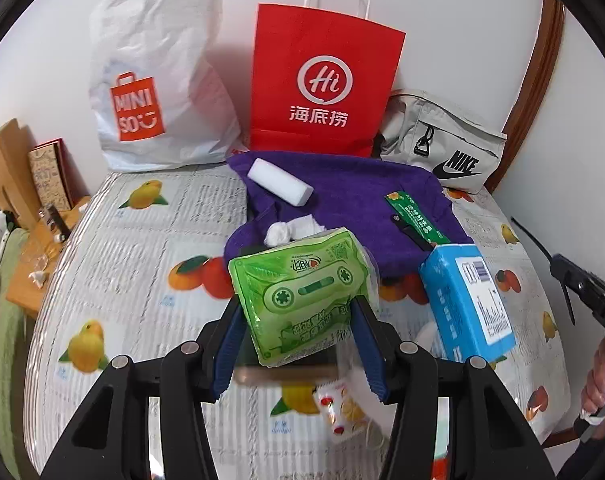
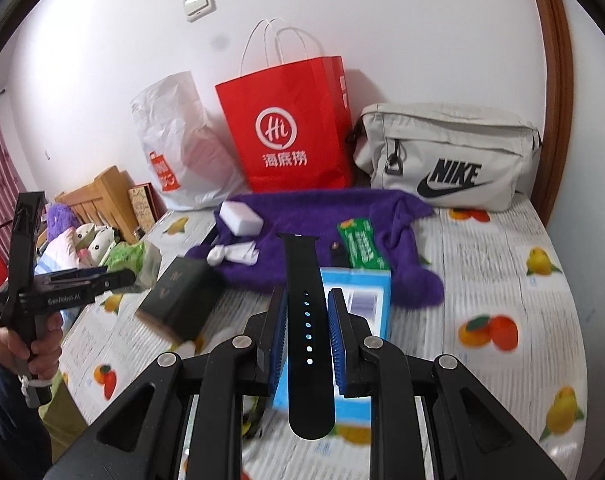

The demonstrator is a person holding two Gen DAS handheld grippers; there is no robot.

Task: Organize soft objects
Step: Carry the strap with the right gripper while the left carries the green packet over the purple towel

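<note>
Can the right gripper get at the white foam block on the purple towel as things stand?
Probably not yet: the right gripper is shut on a black watch strap. The white foam block lies uncovered on the purple towel, so the approach looks free.

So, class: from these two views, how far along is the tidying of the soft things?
Done: nothing visibly sorted; whether the bags hold anything is hidden. In hand: the left claw grips the green tissue pack; the right claw is shut on a black watch strap. Left: the purple towel, white sponge block and cotton pieces lie on the table.
</note>
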